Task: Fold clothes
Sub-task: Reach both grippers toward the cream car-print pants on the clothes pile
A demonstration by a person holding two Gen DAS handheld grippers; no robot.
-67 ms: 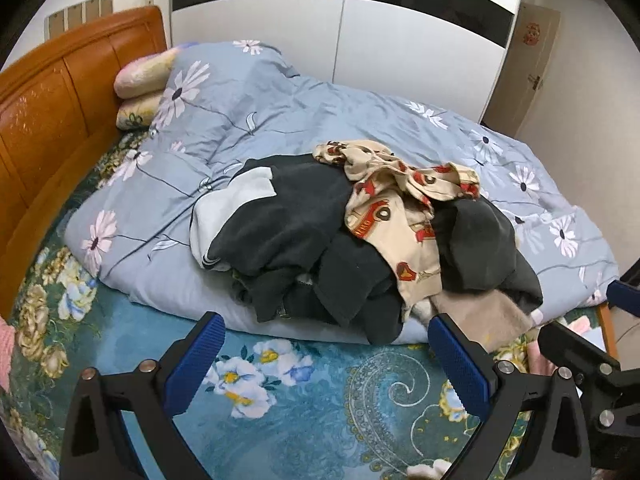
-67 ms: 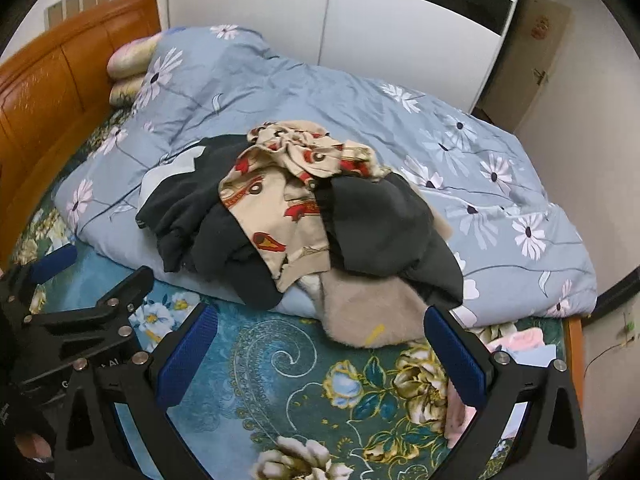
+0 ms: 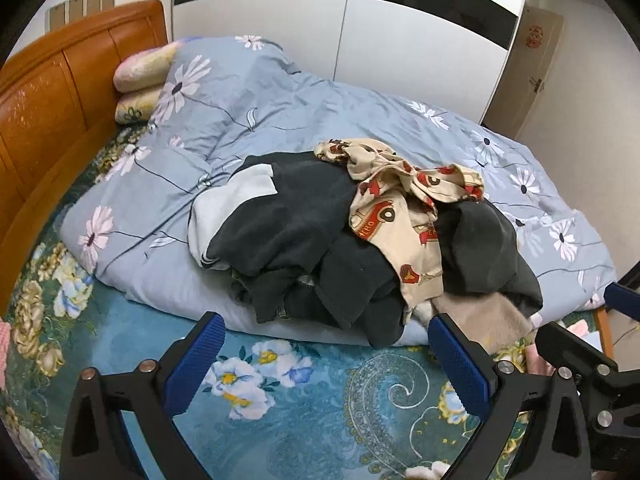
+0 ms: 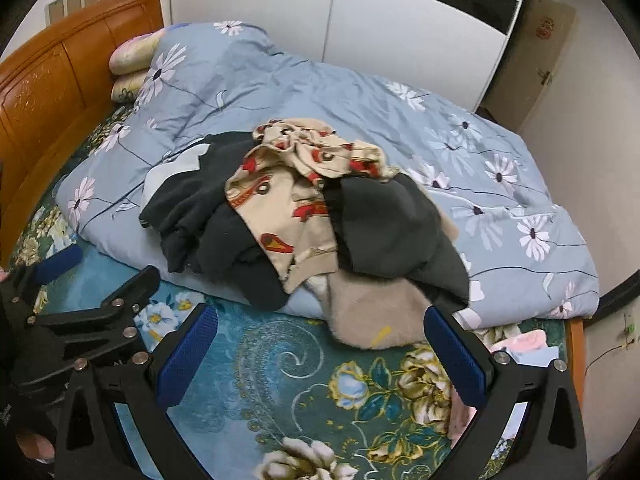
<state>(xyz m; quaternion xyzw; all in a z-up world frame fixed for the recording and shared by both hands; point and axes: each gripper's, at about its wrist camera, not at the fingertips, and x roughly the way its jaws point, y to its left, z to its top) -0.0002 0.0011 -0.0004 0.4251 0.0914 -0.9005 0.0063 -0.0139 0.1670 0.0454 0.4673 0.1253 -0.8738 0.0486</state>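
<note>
The clothes lie in one loose heap (image 3: pixel 360 236) on the near edge of a blue flowered duvet (image 3: pixel 280 120), at about twelve o'clock from both grippers and a little beyond them, with a patterned teal bedspread (image 3: pixel 300 400) between. The left gripper (image 3: pixel 324 354) hangs over that bedspread with its blue pads wide apart and nothing between them; the right gripper (image 4: pixel 318 346) is likewise spread and empty. On top of the heap sits a cream garment printed with red cars (image 4: pixel 296 200), crumpled and thin-looking; I judge it light, limp and easy to lift free. Beneath and around it are dark, thicker pieces (image 3: pixel 280 224), probably fleece or knit, which should be heavier, should drag on their neighbours and may pull the heap along. A beige, soft-napped piece (image 4: pixel 376 308) spills off the duvet at about one o'clock in the right view, nearest that gripper. None of it is stiff or fragile. The best hold looks like an exposed hem or corner pinched through a single layer, starting with the cream garment on top.
</note>
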